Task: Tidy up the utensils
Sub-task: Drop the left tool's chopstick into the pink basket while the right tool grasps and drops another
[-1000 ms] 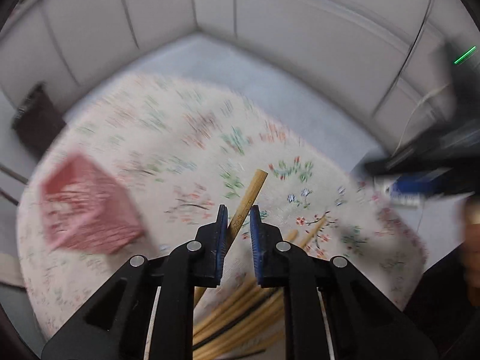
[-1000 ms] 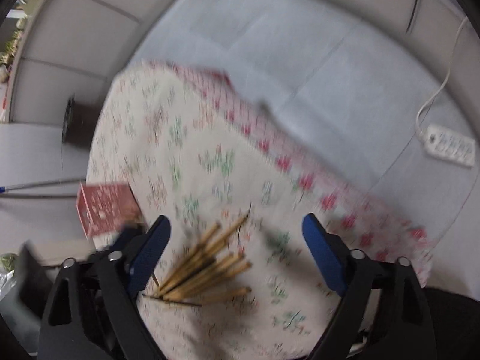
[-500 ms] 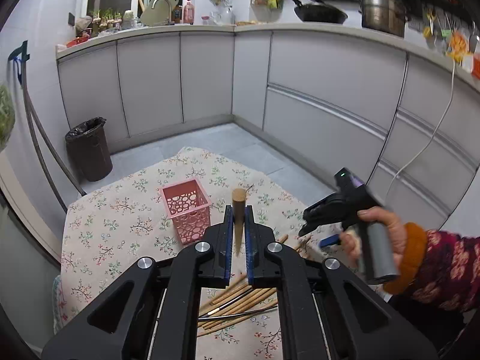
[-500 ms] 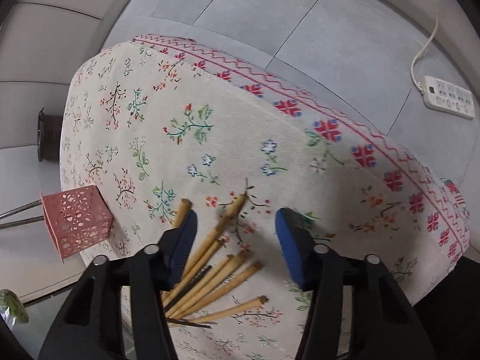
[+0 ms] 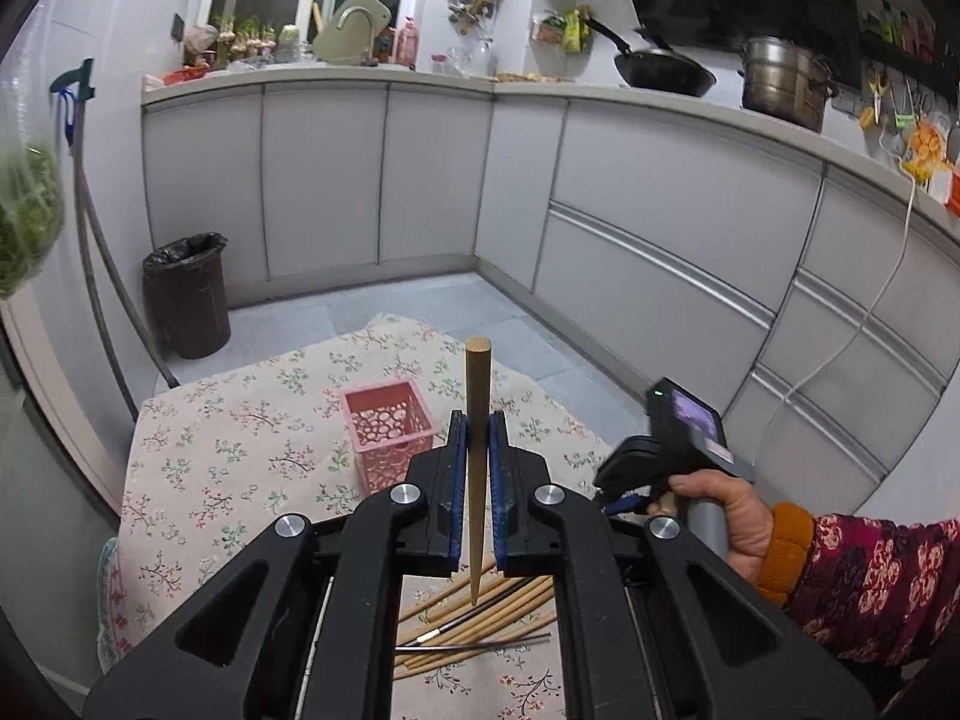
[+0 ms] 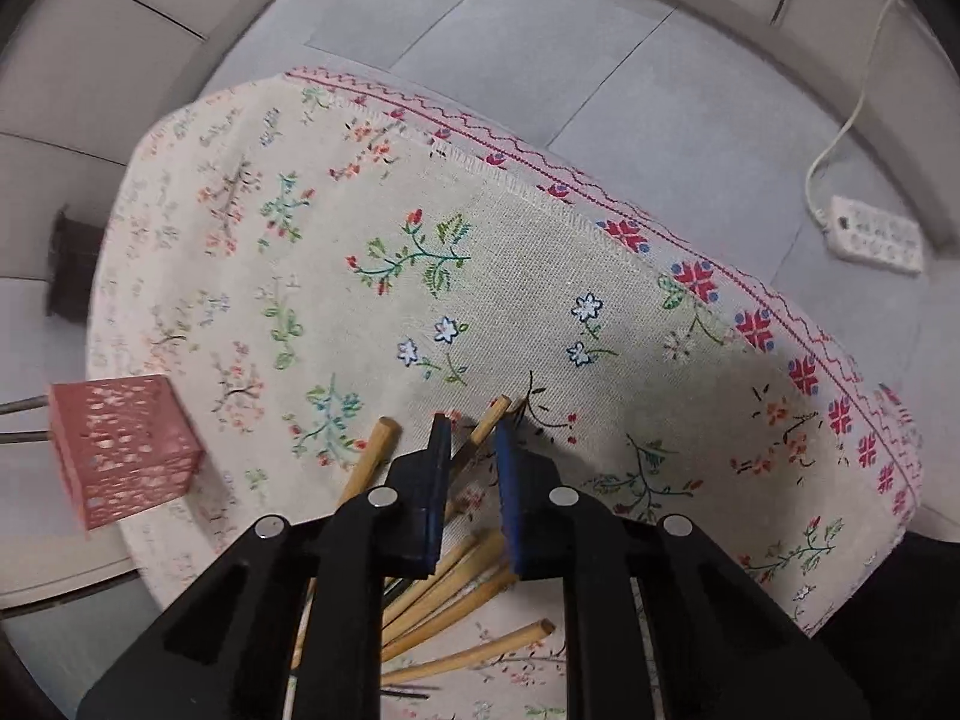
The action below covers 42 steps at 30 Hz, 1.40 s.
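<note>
- Left claw (image 5: 477, 441) has lifted since a second ago, pinching one wooden chopstick (image 5: 478, 396) upright, clear of the desk (image 5: 240, 450)
- Right claw (image 6: 471, 456) has dropped onto the chopstick pile (image 6: 456, 588); jaws closing around one stick (image 6: 489, 414), contact unclear
- Pink basket (image 5: 387, 423) stands on the floral cloth, far left of the pile, apart from both claws
- Right hand (image 5: 723, 516) at right

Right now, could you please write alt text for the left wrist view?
The left gripper holds one wooden chopstick upright above a floral tablecloth. A pink perforated basket stands just beyond, more chopsticks lie below, and a hand holds the right gripper's handle at right.
</note>
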Each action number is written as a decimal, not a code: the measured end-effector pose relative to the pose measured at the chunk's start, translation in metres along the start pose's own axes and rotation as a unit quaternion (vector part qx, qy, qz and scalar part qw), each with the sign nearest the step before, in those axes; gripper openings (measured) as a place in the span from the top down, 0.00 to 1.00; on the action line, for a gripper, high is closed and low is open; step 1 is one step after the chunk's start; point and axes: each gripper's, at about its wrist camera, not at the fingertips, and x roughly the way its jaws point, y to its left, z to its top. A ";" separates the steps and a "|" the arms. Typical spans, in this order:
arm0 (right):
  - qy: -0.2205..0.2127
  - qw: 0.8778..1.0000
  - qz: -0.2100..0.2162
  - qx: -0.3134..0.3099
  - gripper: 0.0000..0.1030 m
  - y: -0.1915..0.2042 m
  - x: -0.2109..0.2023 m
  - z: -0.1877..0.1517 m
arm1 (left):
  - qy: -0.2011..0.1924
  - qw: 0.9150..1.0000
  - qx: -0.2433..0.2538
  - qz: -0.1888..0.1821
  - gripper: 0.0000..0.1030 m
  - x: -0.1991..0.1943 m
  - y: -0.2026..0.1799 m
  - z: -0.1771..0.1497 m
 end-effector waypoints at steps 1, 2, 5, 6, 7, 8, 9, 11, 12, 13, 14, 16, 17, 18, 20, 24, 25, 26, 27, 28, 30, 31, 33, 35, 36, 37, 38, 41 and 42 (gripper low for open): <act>-0.005 1.000 0.010 -0.006 0.86 -0.002 -0.007 0.000 | -0.005 1.000 -0.002 0.003 0.94 -0.004 0.000 0.001; -0.013 1.000 0.017 -0.015 0.86 -0.001 -0.016 -0.002 | -0.010 1.000 -0.005 0.005 0.94 -0.007 0.000 0.001; -0.048 0.996 0.048 -0.054 0.87 0.004 -0.054 -0.014 | -0.022 0.999 -0.019 0.017 0.94 -0.015 0.003 0.004; -0.061 0.994 0.060 -0.072 0.87 0.006 -0.070 -0.020 | -0.026 0.999 -0.027 0.022 0.94 -0.017 0.005 0.006; -0.069 0.991 0.070 -0.088 0.88 0.009 -0.082 -0.027 | -0.033 0.998 -0.035 0.029 0.94 -0.020 0.006 0.009; -0.076 0.989 0.080 -0.102 0.89 0.011 -0.095 -0.032 | -0.038 0.998 -0.039 0.033 0.94 -0.022 0.007 0.011; -0.092 0.985 0.090 -0.119 0.90 0.014 -0.113 -0.040 | -0.048 0.997 -0.047 0.039 0.94 -0.027 0.008 0.015; -0.125 0.975 0.102 -0.154 0.92 0.017 -0.143 -0.053 | -0.062 0.995 -0.060 0.046 0.94 -0.032 0.010 0.023; -0.134 0.971 0.106 -0.165 0.93 0.020 -0.152 -0.055 | -0.070 0.994 -0.067 0.050 0.94 -0.035 0.012 0.027; -0.145 0.967 0.111 -0.178 0.94 0.024 -0.165 -0.058 | -0.074 0.993 -0.072 0.053 0.94 -0.036 0.013 0.032; -0.153 0.964 0.114 -0.185 0.95 0.026 -0.172 -0.061 | -0.076 0.993 -0.075 0.055 0.94 -0.037 0.014 0.035; -0.188 0.955 0.120 -0.197 0.95 0.034 -0.195 -0.060 | -0.082 0.991 -0.082 0.064 0.94 -0.035 0.015 0.046; -0.205 0.950 0.126 -0.200 0.95 0.036 -0.207 -0.061 | -0.085 0.990 -0.085 0.069 0.94 -0.033 0.017 0.053; -0.221 0.945 0.134 -0.202 0.95 0.039 -0.220 -0.059 | -0.087 0.990 -0.087 0.072 0.94 -0.031 0.018 0.058; -0.238 0.938 0.148 -0.203 0.95 0.047 -0.237 -0.052 | -0.094 0.988 -0.092 0.077 0.94 -0.025 0.021 0.067; -0.257 0.927 0.189 -0.199 0.95 0.069 -0.264 -0.035 | -0.105 0.984 -0.107 0.099 0.94 -0.004 0.033 0.082; -0.259 0.924 0.200 -0.197 0.95 0.074 -0.267 -0.033 | -0.108 0.983 -0.110 0.103 0.94 0.001 0.036 0.084; -0.262 0.922 0.208 -0.197 0.95 0.079 -0.270 -0.030 | -0.109 0.982 -0.115 0.105 0.94 0.009 0.041 0.087; -0.266 0.918 0.217 -0.196 0.95 0.086 -0.273 -0.026 | -0.109 0.981 -0.119 0.106 0.94 0.014 0.043 0.088; -0.269 0.915 0.225 -0.197 0.95 0.091 -0.276 -0.024 | -0.109 0.981 -0.122 0.109 0.94 0.021 0.047 0.090; -0.267 0.912 0.238 -0.203 0.95 0.106 -0.276 -0.019 | -0.106 0.980 -0.127 0.112 0.94 0.033 0.052 0.093; -0.265 0.910 0.242 -0.205 0.95 0.112 -0.275 -0.018 | -0.106 0.979 -0.129 0.114 0.94 0.039 0.055 0.094; -0.262 0.909 0.246 -0.213 0.95 0.125 -0.270 -0.016 | -0.109 0.978 -0.129 0.121 0.94 0.051 0.058 0.095; -0.257 0.907 0.246 -0.225 0.95 0.140 -0.260 -0.015 | -0.109 0.978 -0.130 0.121 0.93 0.062 0.062 0.093; -0.254 0.907 0.245 -0.230 0.95 0.144 -0.255 -0.014 | -0.108 0.978 -0.131 0.119 0.93 0.069 0.065 0.089; -0.249 0.908 0.242 -0.235 0.95 0.148 -0.250 -0.014 | -0.101 0.979 -0.134 0.118 0.88 0.076 0.068 0.086; -0.245 0.909 0.238 -0.240 0.95 0.153 -0.243 -0.015 | -0.088 0.979 -0.140 0.115 0.84 0.083 0.072 0.082; -0.234 0.911 0.224 -0.254 0.95 0.166 -0.223 -0.015 | -0.086 0.977 -0.156 0.121 0.67 0.083 0.080 0.077; -0.230 0.913 0.219 -0.258 0.95 0.170 -0.217 -0.015 | -0.090 0.975 -0.163 0.122 0.66 0.079 0.083 0.078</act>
